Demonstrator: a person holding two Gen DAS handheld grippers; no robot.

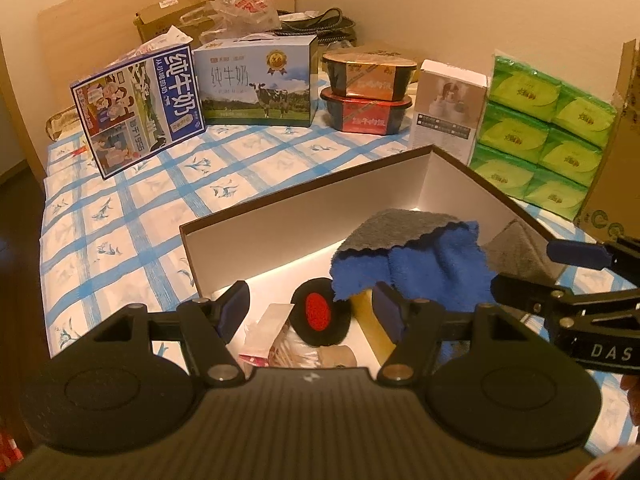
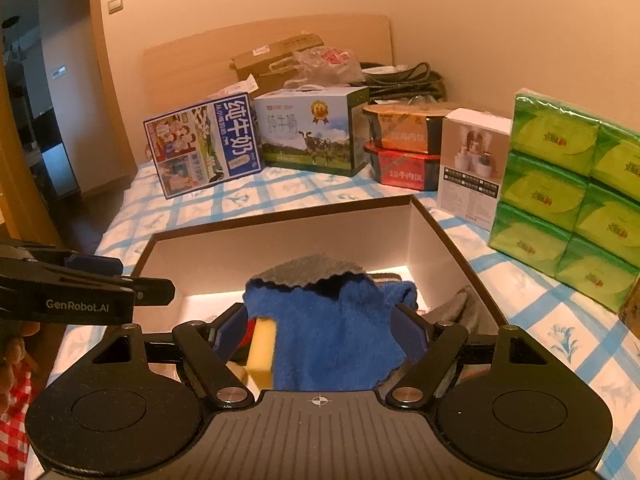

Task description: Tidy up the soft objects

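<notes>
Nearest the right wrist camera, the right gripper point(image 2: 320, 336) has its jaws spread wide, with the blue cloth point(image 2: 332, 332) lying loose between them; the fingers do not appear to press it, so it looks released, not held. The cloth is draped inside the open box point(image 2: 448, 236) on the bed point(image 2: 224, 200), grey backing point(image 2: 312, 266) turned up at its far edge, its long side running across the gripper's line of sight. Under its left edge sits a yellow sponge point(image 2: 262, 352).

The left gripper point(image 1: 312, 312) is also wide open and empty, hovering over the near left part of the box above a black pad with a red centre point(image 1: 318, 312) and a packet of cotton swabs point(image 1: 296, 350). A second grey cloth point(image 1: 520, 252) lies against the right wall of the box.

The right gripper is the nearer one to the blue cloth, directly over it and pointing forward and down; the left comes in from beside it at a similar tilt. Any tidying of the cloth probably falls to the right.
</notes>
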